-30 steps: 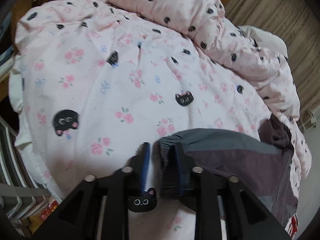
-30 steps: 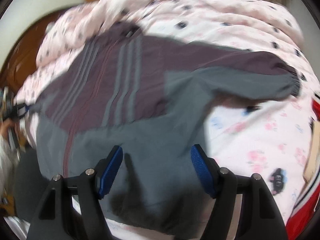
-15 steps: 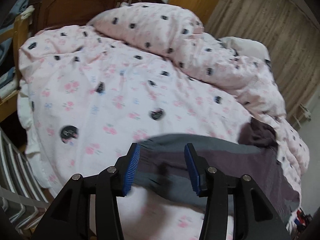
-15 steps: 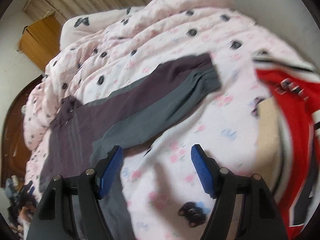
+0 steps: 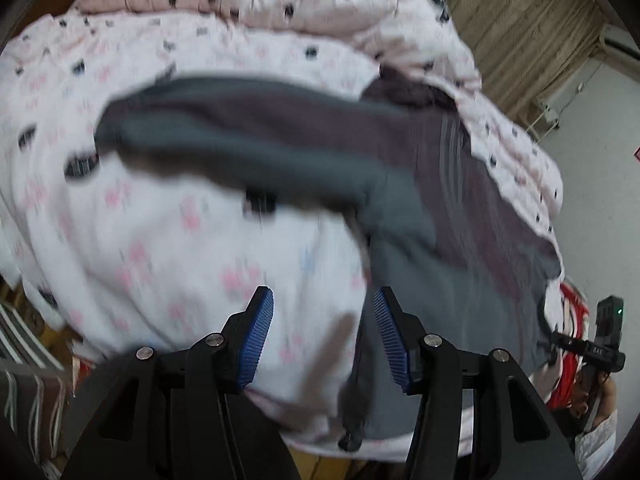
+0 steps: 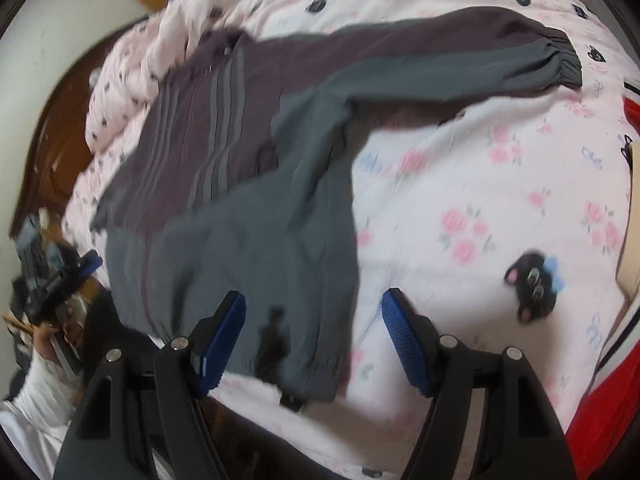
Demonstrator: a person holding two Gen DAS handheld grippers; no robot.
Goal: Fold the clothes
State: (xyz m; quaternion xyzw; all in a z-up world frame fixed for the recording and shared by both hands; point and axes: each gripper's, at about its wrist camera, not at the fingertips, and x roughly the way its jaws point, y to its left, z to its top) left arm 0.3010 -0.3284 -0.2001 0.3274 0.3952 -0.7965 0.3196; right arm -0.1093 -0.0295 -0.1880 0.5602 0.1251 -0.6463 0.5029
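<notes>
A grey and dark purple zip jacket (image 6: 256, 184) lies spread front-up on the pink floral bed cover, both sleeves stretched out sideways. In the left wrist view the jacket (image 5: 420, 184) fills the middle and right, one sleeve (image 5: 224, 140) reaching left. My left gripper (image 5: 322, 336) is open and empty, above the jacket's lower left edge. My right gripper (image 6: 314, 340) is open and empty, above the jacket's hem near the bed's front edge. The other sleeve's elastic cuff (image 6: 560, 60) lies at the upper right.
The pink bed cover (image 6: 480, 208) with roses and black cat faces covers the bed. A bunched duvet (image 5: 320, 4) lies at the far side. A red garment (image 6: 612, 380) lies at the right edge. Wooden furniture (image 6: 52, 140) stands at the left.
My left gripper let go of the sleeve cuff, opened and pulled back toward the jacket's lower edge. My right gripper swung out toward the right sleeve and back over the hem.
</notes>
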